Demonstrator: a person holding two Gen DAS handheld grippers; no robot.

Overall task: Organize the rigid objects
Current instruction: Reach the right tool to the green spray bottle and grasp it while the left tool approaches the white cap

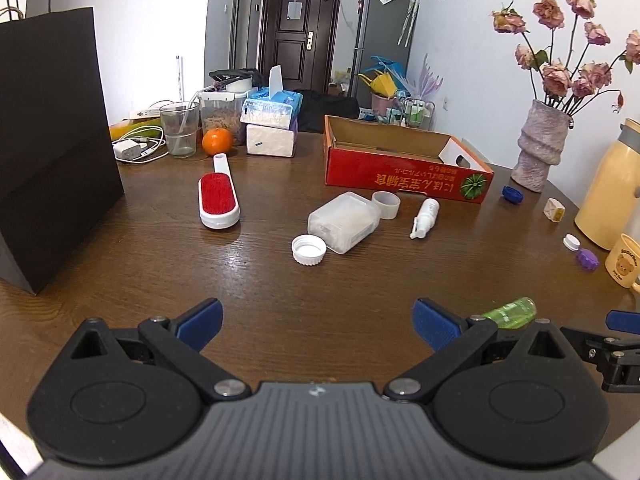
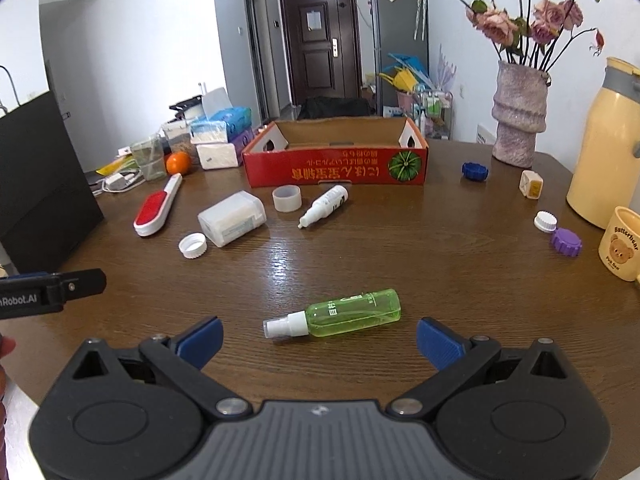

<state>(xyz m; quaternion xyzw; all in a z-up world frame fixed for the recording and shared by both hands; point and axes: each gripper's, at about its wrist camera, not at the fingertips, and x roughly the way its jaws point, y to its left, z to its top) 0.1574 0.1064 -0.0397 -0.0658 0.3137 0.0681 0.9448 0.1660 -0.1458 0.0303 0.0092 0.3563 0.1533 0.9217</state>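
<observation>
My left gripper (image 1: 318,326) is open and empty above the near part of the wooden table (image 1: 280,292). My right gripper (image 2: 320,340) is open, and a green spray bottle (image 2: 340,314) lies on its side just in front of it, between the fingertips' line. Farther off lie a red lint brush (image 1: 218,200), a translucent plastic jar (image 1: 344,222) with its white lid (image 1: 309,250) beside it, a translucent ring cap (image 1: 386,204) and a small white spray bottle (image 1: 425,218). An open red cardboard box (image 1: 400,160) stands behind them.
A black paper bag (image 1: 48,140) stands at the left. Tissue packs (image 1: 272,128), an orange (image 1: 217,141) and a cup (image 1: 180,128) are at the back. A vase (image 1: 540,148), yellow thermos (image 1: 612,188), mug (image 2: 622,248) and small caps (image 2: 566,242) are on the right.
</observation>
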